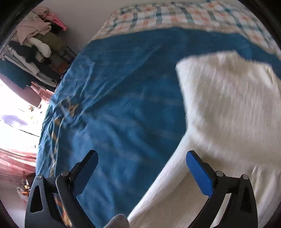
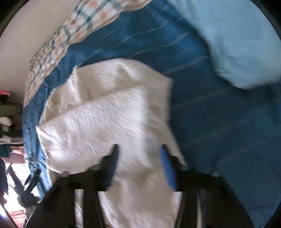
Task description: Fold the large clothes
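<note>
A large white fuzzy garment (image 1: 226, 112) lies partly folded on a blue bedsheet (image 1: 123, 98). My left gripper (image 1: 142, 159) is open and empty, hovering over the sheet at the garment's left edge; its right finger (image 1: 198, 173) is over the white cloth. In the right wrist view the same garment (image 2: 98, 119) fills the middle, blurred by motion. My right gripper (image 2: 138, 157) is open, its fingers apart over the white cloth, nothing clamped between them.
A checked blanket (image 1: 175, 15) lies along the far edge of the bed by the wall. A pale blue pillow (image 2: 237, 43) sits at the upper right. A pile of clothes (image 1: 35, 45) stands on a shelf to the left, beside a bright window.
</note>
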The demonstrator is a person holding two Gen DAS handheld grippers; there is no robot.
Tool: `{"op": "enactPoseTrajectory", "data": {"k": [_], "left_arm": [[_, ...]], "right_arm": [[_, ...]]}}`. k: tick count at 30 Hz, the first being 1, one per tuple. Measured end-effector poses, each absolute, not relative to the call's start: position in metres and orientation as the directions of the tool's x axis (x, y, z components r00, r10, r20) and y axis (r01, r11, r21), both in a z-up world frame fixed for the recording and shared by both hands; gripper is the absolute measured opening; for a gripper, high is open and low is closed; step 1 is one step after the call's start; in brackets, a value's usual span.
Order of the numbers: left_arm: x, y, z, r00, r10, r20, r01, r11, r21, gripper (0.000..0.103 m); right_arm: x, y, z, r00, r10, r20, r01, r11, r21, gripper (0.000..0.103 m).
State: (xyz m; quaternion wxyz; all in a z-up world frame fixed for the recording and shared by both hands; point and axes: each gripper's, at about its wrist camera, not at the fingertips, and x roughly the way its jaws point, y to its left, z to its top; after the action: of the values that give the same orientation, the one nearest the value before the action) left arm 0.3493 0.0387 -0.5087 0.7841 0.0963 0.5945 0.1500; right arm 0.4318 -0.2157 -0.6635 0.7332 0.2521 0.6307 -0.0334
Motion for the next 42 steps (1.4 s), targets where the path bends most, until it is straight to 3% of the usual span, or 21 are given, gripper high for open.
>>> {"op": "enactPoseTrajectory", "data": {"k": [4,10,11,12,13,14,15,17,19,24,25,30,31,33,34,35,42], "left_arm": [[0.343,0.044,-0.554,0.157,0.346,-0.925,-0.073,0.938,0.338,0.103],[0.367,0.029,-0.581,0.222,0.329,-0.918,0.011,0.941,0.34,0.102],[0.371,0.029,-0.586,0.224,0.32,-0.921,0.03,0.942,0.335,0.098],[0.372,0.03,-0.585,0.233,0.306,-0.923,0.038,0.945,0.324,0.091],[0.371,0.03,-0.584,0.249,0.256,-0.934,0.057,0.959,0.278,0.063],[0.37,0.029,-0.581,0.25,0.194,-0.949,0.077,0.973,0.219,0.027],[0.367,0.027,-0.579,0.243,0.116,-0.963,0.101,0.984,0.144,0.015],[0.361,0.021,-0.575,0.266,0.131,-0.955,0.131,0.977,0.171,0.008],[0.359,0.026,-0.572,0.272,0.113,-0.956,0.118,0.982,0.149,0.006],[0.359,0.045,-0.561,0.269,0.062,-0.961,0.11,0.989,0.094,0.007],[0.359,0.043,-0.56,0.258,0.072,-0.963,0.12,0.987,0.106,0.013],[0.365,0.041,-0.559,0.233,0.103,-0.967,0.107,0.986,0.13,0.018],[0.366,0.041,-0.559,0.229,0.113,-0.967,0.094,0.986,0.137,0.026],[0.37,0.038,-0.556,0.237,0.146,-0.96,0.076,0.983,0.169,0.06],[0.37,0.037,-0.552,0.251,0.157,-0.955,0.066,0.982,0.179,0.083],[0.369,0.037,-0.548,0.265,0.156,-0.952,0.056,0.983,0.177,0.088],[0.333,0.019,-0.513,0.278,0.185,-0.943,0.045,0.978,0.205,0.088]], "right_arm": [[0.402,-0.224,-0.685,0.099,0.212,-0.972,0.428,0.873,0.234,0.061],[0.393,-0.232,-0.736,0.06,0.229,-0.972,0.467,0.854,0.23,0.06],[0.398,-0.228,-0.746,0.049,0.252,-0.967,0.468,0.849,0.245,0.054],[0.4,-0.227,-0.75,0.048,0.253,-0.966,0.473,0.846,0.245,0.048],[0.404,-0.223,-0.753,0.052,0.245,-0.968,0.469,0.85,0.24,0.04],[0.407,-0.219,-0.752,0.05,0.233,-0.971,0.464,0.856,0.229,0.031],[0.409,-0.217,-0.75,0.052,0.227,-0.972,0.46,0.859,0.226,0.027],[0.414,-0.211,-0.744,0.049,0.206,-0.977,0.444,0.872,0.205,0.014],[0.414,-0.209,-0.738,0.059,0.209,-0.976,0.448,0.868,0.213,0.009],[0.401,-0.222,-0.711,0.101,0.255,-0.962,0.492,0.827,0.272,0.007],[0.397,-0.226,-0.709,0.087,0.23,-0.969,0.485,0.84,0.243,0.007],[0.405,-0.235,-0.732,-0.075,0.155,-0.985,0.511,0.854,0.096,0.016],[0.41,-0.233,-0.728,-0.079,0.139,-0.987,0.509,0.857,0.08,0.019],[0.423,-0.224,-0.709,-0.053,0.089,-0.995,0.472,0.88,0.054,0.022],[0.425,-0.219,-0.701,-0.039,0.072,-0.997,0.452,0.891,0.047,0.025],[0.422,-0.218,-0.694,-0.035,0.056,-0.998,0.442,0.897,0.035,0.027],[0.388,-0.189,-0.651,-0.029,0.087,-0.996,0.373,0.925,0.07,0.035]]}}
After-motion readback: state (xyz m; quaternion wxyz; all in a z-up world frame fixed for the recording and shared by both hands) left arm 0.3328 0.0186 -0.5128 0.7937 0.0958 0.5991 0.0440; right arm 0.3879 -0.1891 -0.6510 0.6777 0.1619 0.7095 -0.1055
